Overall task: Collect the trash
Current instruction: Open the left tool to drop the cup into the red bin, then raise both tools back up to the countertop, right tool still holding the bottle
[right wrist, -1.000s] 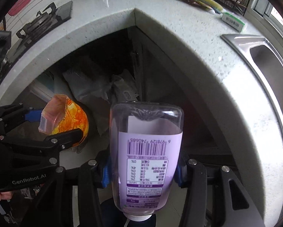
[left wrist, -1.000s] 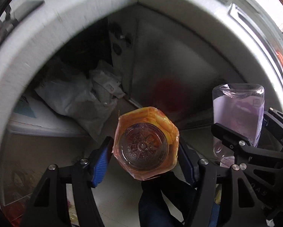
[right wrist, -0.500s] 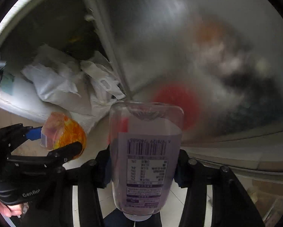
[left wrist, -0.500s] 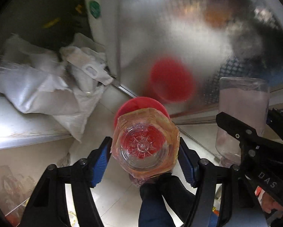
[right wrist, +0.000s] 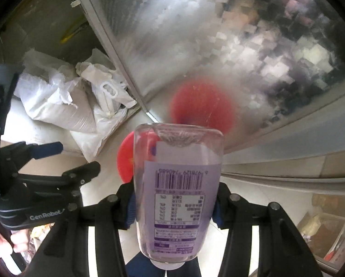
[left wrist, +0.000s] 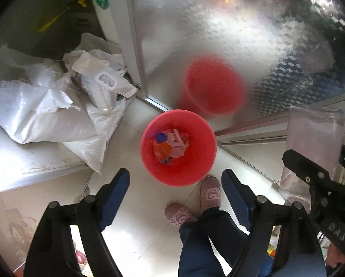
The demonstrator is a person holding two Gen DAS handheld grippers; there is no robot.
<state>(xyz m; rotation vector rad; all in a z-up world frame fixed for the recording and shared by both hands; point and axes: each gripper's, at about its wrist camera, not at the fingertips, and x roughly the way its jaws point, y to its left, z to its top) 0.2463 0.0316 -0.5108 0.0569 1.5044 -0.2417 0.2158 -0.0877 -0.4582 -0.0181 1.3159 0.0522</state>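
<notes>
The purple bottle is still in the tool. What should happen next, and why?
Probably slide the right tool over the red bin and let go. It still grips the purple bottle, while the left tool is opening with nothing in it, and an orange bottle already lies in the bin.
</notes>
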